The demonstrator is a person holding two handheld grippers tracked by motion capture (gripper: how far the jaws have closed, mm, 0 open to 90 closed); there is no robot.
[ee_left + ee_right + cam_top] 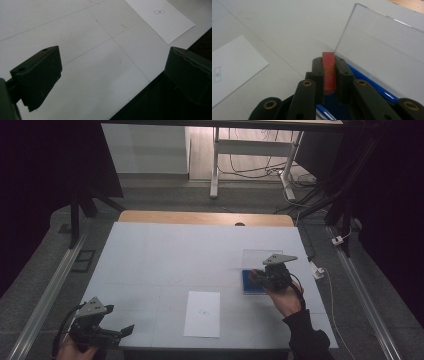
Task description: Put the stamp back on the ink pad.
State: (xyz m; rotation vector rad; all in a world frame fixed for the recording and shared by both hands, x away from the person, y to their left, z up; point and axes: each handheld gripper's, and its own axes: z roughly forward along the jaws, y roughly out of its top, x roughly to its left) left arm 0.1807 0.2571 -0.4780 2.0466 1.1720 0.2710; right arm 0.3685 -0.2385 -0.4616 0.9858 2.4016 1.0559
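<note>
Right now the right gripper (329,72) has its two black jaws pinched tight on a small red block (329,71), which stands upright between them with its top edge poking just above the jaw tips. Held this way, the block sits over the near edge of the blue case (372,87), just in front of the case's clear lid (384,45), which stands raised and tilted back. In the high view the right gripper (256,276) hovers at the same blue case (246,281) on the right part of the white table (165,255), with the person's hand and dark sleeve behind it.

Left of the case, near the table's front edge, lies a white sheet of paper (202,314) bearing a small printed mark at its middle. Farther left of the case, at the table's front left corner, the left gripper (120,332) has its jaws spread wide with nothing between them; its own view shows bare tabletop and a corner of the paper (162,18) beyond.
</note>
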